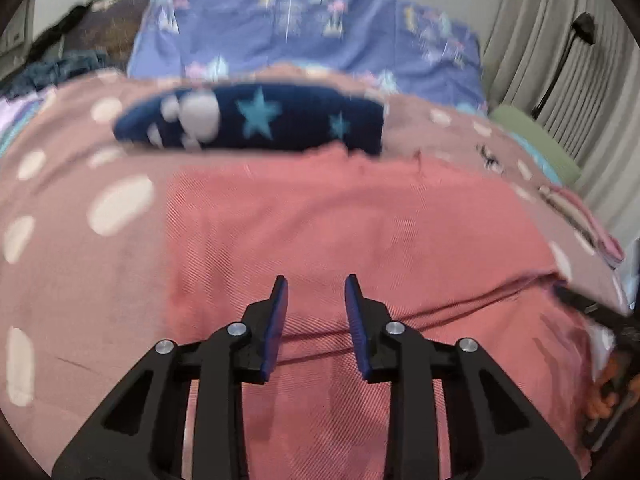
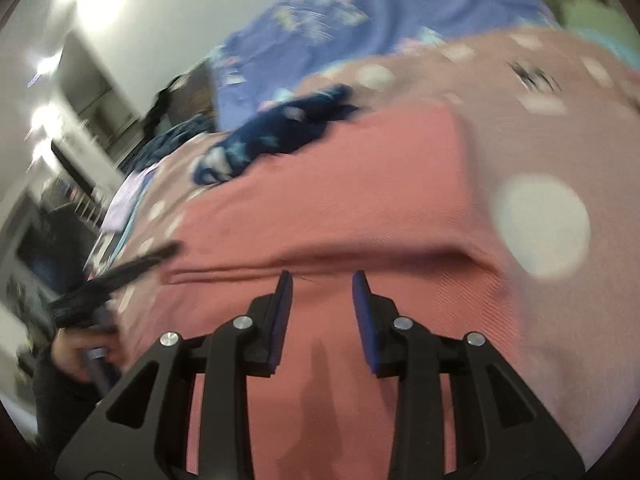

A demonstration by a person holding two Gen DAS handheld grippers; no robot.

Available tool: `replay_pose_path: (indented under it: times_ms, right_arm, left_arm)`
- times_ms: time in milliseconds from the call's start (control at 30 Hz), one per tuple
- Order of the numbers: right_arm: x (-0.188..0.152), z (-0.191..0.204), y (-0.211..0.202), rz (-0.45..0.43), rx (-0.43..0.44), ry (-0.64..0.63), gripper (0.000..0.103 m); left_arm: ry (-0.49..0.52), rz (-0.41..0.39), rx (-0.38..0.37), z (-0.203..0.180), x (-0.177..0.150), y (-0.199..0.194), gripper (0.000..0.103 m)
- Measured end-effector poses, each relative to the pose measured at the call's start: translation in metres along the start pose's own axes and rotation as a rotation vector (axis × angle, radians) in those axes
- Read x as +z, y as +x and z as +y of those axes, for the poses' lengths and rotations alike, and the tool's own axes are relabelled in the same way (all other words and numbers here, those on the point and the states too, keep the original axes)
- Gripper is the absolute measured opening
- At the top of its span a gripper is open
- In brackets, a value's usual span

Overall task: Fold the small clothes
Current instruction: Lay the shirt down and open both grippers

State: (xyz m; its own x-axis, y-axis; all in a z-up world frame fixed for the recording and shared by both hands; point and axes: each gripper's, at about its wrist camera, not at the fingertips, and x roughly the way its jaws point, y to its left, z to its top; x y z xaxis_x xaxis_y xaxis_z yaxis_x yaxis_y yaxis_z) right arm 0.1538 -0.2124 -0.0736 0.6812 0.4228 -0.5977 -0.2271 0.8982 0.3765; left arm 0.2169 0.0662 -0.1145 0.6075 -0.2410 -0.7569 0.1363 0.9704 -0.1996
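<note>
On the dotted bedspread [image 1: 80, 240], the pink cloth [image 1: 360, 220] lies under both released hand-held grippers [image 1: 316, 284] [image 2: 322, 280].

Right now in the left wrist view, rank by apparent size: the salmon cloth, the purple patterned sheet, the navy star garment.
1. Salmon cloth, largest; it lies nearest the camera, which inflates it.
2. Purple sheet, farther back, so its true size may be greater than it looks.
3. Navy star garment, clearly smallest.
</note>
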Motion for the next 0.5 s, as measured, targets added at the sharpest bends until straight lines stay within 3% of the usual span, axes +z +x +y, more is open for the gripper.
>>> replay_pose_path:
  times_ms: [33,100,167,233,400,500]
  right_arm:
    - [0.005,0.001,0.004,-0.005,-0.03,-0.01,0.03]
    - [0.013,-0.011,0.028,0.051,-0.174,-0.009,0.027]
    - [0.005,-0.033,0.055,0.139,-0.318,-0.007,0.007]
    - [-0.003,-0.037,0.056,0.103,-0.295,-0.05,0.003]
    - [-0.008,-0.019,0.058,0.098,-0.392,-0.153,0.004]
    - [-0.01,-0.03,0.033,0.075,-0.308,-0.079,0.006]
  left_arm:
    - [-0.018,0.029,-0.007,0.0,-0.003,0.011,0.031]
    - [-0.013,0.003,0.01,-0.003,-0.008,0.018,0.033]
    - [-0.002,0.006,0.012,-0.005,-0.008,0.016,0.034]
    - [0.017,0.005,0.012,-0.006,-0.012,0.017,0.034]
    - [0.06,-0.008,0.059,-0.014,-0.014,0.016,0.037]
    - [0.064,-0.023,0.051,-0.015,-0.016,0.002,0.053]
